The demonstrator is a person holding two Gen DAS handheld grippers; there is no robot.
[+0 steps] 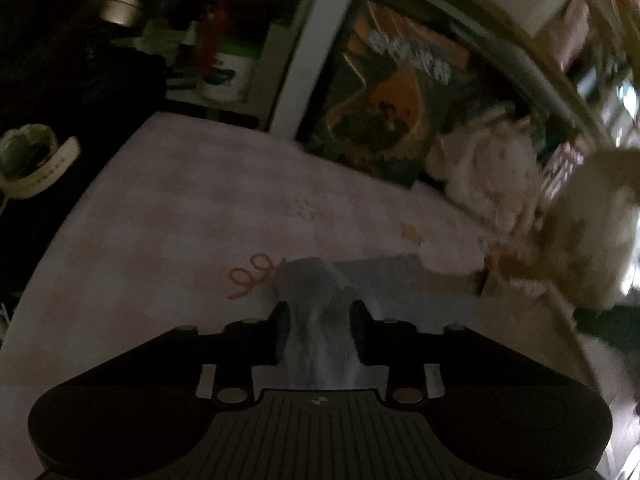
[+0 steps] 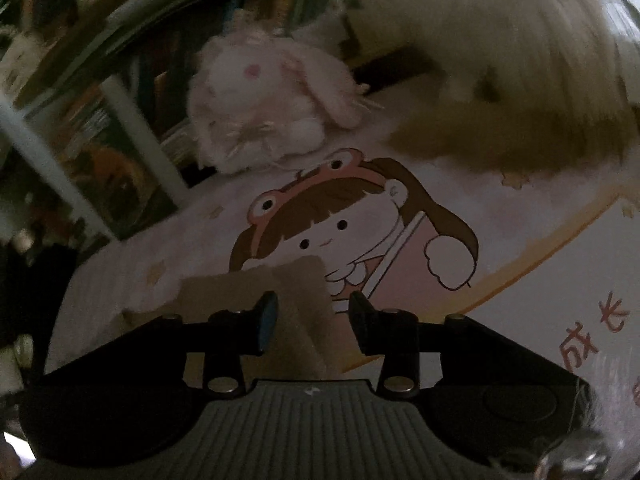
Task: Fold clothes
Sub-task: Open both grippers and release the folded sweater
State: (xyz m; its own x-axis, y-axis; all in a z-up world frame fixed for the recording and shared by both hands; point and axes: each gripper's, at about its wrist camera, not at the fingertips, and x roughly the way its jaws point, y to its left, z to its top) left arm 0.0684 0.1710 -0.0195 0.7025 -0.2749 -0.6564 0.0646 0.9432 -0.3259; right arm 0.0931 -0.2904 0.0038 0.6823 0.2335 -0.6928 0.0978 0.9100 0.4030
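A pale grey-blue garment [image 1: 320, 320] lies on a pink-white printed sheet [image 1: 168, 216]. In the left wrist view my left gripper [image 1: 318, 314] has a fold of that cloth bunched between its black fingers, and the cloth runs back toward the gripper body. In the right wrist view a tan cloth [image 2: 296, 304] with a creased corner lies between the fingers of my right gripper [image 2: 312, 306]. Its jaws stand apart, and the cloth's right edge is clear of the right finger. The scene is dim and blurred.
A white plush rabbit [image 2: 260, 108] sits at the sheet's far edge, with a large tan plush [image 2: 500, 80] at the right. The sheet bears a cartoon girl print [image 2: 332, 224]. Bookshelves [image 1: 400, 92] stand behind. A jar [image 1: 228, 76] and a shoe [image 1: 32, 160] are at the left.
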